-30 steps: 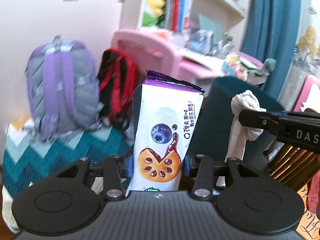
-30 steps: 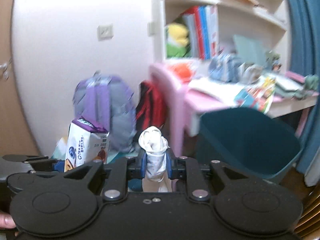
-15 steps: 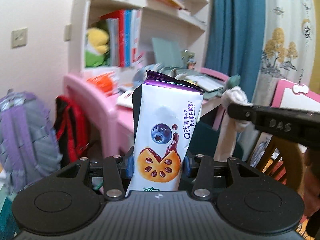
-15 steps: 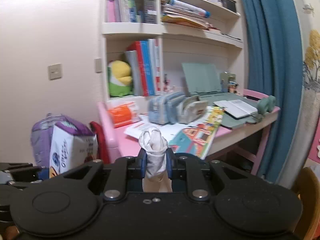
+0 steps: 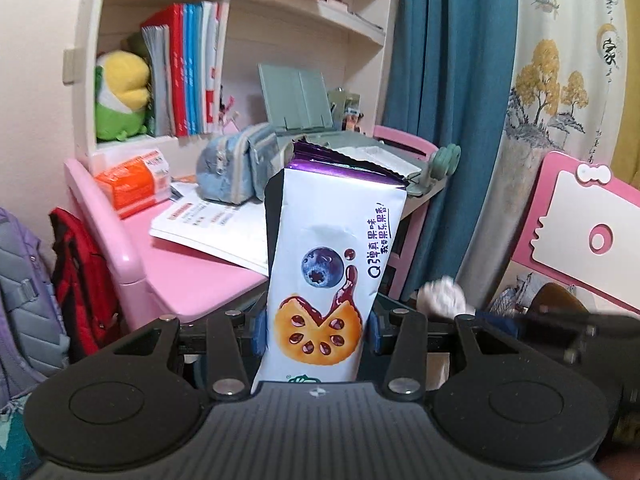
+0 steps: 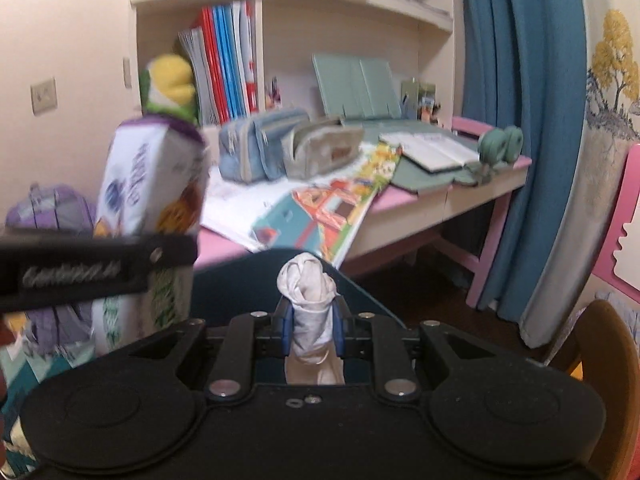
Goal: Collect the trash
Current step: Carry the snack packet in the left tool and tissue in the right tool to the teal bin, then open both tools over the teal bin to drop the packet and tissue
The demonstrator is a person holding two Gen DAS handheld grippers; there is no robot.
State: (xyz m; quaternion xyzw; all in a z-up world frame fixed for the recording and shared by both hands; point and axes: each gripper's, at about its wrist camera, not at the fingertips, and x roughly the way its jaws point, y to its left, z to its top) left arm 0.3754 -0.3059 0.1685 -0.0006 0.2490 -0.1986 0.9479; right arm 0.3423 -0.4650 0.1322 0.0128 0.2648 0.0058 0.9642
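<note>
You are holding the snack wrapper (image 5: 332,264) upright, pinched between the blue pads of your left gripper (image 5: 316,326), its torn purple top standing in front of the pink desk (image 5: 188,276). Your right gripper (image 6: 310,328) is clamping a crumpled white tissue (image 6: 308,300), raised just over the dark teal bin (image 6: 240,280) below the desk edge. The two grippers are sitting side by side. Behind, a blue pencil case (image 6: 260,148) and an open book (image 6: 432,150) are lying on the desk.
</note>
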